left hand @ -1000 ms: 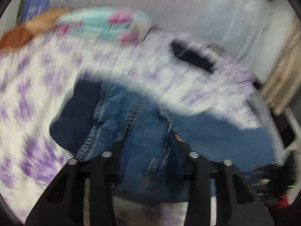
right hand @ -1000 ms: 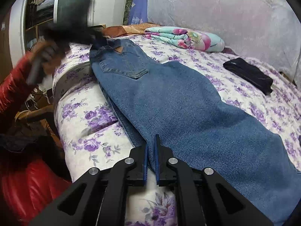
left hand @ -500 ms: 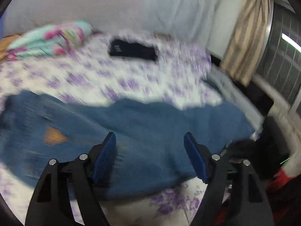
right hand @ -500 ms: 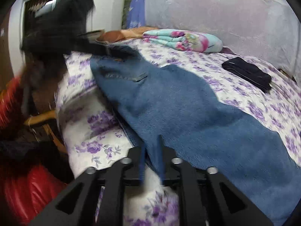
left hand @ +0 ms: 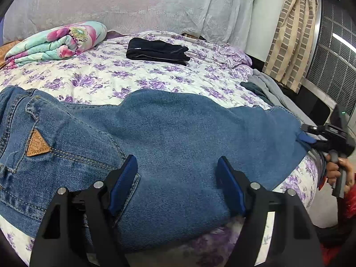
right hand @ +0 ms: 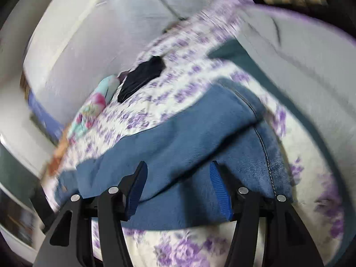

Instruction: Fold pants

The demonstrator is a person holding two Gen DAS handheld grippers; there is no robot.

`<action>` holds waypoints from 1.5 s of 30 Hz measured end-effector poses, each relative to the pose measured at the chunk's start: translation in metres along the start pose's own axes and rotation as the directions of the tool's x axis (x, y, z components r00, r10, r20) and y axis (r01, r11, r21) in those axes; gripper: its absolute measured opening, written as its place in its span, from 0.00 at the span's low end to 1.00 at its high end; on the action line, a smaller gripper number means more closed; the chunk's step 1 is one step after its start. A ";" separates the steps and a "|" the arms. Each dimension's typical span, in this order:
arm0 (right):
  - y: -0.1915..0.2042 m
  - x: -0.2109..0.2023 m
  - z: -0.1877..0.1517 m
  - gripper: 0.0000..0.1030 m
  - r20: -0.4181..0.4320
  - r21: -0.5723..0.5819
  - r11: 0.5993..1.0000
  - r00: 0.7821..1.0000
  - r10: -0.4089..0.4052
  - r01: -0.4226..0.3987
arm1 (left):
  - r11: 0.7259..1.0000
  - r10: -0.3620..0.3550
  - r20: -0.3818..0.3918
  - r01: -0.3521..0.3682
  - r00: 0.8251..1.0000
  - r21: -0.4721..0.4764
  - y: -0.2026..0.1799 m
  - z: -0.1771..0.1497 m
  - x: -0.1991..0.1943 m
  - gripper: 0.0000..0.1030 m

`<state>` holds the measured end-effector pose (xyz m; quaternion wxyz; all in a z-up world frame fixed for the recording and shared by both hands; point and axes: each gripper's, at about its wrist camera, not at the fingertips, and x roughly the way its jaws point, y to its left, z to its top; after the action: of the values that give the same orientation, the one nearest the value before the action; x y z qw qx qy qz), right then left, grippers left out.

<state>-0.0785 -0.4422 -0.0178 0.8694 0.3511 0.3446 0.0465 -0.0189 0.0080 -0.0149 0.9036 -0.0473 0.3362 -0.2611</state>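
Across the near edge of the flowered bedspread (left hand: 106, 75) we see the blue jeans (left hand: 178, 138) lying flat, with the waist end and its tan triangular patch (left hand: 36, 143) toward nine o'clock in the left wrist view and the leg end toward three o'clock.

Our left gripper (left hand: 176, 178) hovers over the middle of the jeans at six o'clock. Its blue-padded fingers (left hand: 124, 178) stand wide apart, with denim below and between them but nothing pinched.

At three o'clock we find our right gripper (left hand: 308, 136) beside the leg end, with a hand (left hand: 338, 169) on its handle. In its own blurred, tilted view, the right gripper (right hand: 178, 189) has its jaws opening. The leg end lies between and beneath its fingers (right hand: 219, 191), and we cannot see the pads pressing the cloth.

Toward twelve o'clock rests a folded black garment (left hand: 156, 52), with a rolled floral quilt (left hand: 57, 42) at ten o'clock. Grey clothes (left hand: 264, 86) lie at two o'clock near a striped curtain (left hand: 291, 33).
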 end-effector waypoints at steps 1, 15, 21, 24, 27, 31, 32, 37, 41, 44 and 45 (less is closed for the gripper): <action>-0.001 0.007 0.001 0.57 0.001 0.014 1.000 1.000 0.020 -0.020 | 1.000 -0.004 -0.002 0.004 1.000 -0.002 0.001 0.000 0.000 0.70; -0.012 -0.031 -0.032 0.08 -0.027 -0.037 0.999 1.000 -0.012 0.011 | 0.988 -0.119 -0.014 0.117 0.993 -0.104 0.040 0.006 -0.008 0.41; -0.020 -0.054 -0.047 0.59 -0.003 0.028 0.998 0.999 0.049 -0.049 | 0.994 -0.082 -0.011 0.081 0.997 -0.071 0.033 0.004 -0.007 0.41; -0.025 -0.062 -0.044 0.59 0.017 0.008 0.998 0.998 -0.056 0.055 | 0.993 -0.087 -0.006 0.087 0.996 -0.075 0.033 0.004 -0.008 0.41; -0.046 -0.053 -0.035 0.60 0.039 0.124 0.992 0.999 -0.011 0.006 | 0.995 -0.077 -0.002 0.077 0.997 -0.068 0.031 0.003 -0.008 0.42; -0.044 -0.035 -0.012 0.60 0.107 0.110 0.994 0.994 -0.017 0.005 | 0.996 -0.057 -0.004 0.056 0.998 -0.063 0.028 0.003 -0.008 0.43; -0.043 -0.031 -0.010 0.54 0.116 0.092 0.996 0.993 -0.022 0.012 | 0.996 -0.054 -0.005 0.054 0.999 -0.065 0.029 0.003 -0.008 0.43; -0.019 -0.043 0.035 0.18 0.223 -0.020 0.996 0.971 0.087 -0.085 | 0.996 -0.020 0.001 0.020 1.000 -0.082 0.022 0.007 -0.009 0.49; 0.006 -0.074 0.064 0.13 0.331 -0.143 0.988 0.937 0.108 -0.064 | 0.999 0.015 0.023 -0.015 1.000 -0.033 -0.005 0.014 -0.002 0.60; -0.021 -0.061 0.070 0.13 0.307 -0.101 0.993 0.951 -0.021 0.054 | 0.995 0.096 -0.011 -0.096 0.995 0.032 -0.030 0.017 0.016 0.66; -0.039 -0.043 0.063 0.13 0.244 -0.067 0.992 0.966 -0.085 0.104 | 0.994 0.104 -0.021 -0.103 0.994 0.039 -0.033 0.017 0.018 0.68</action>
<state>-0.0773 -0.5223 0.0139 0.9192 0.3027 0.2507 -0.0242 -0.0109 -0.0307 -0.0041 0.9128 -0.0097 0.3436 -0.2206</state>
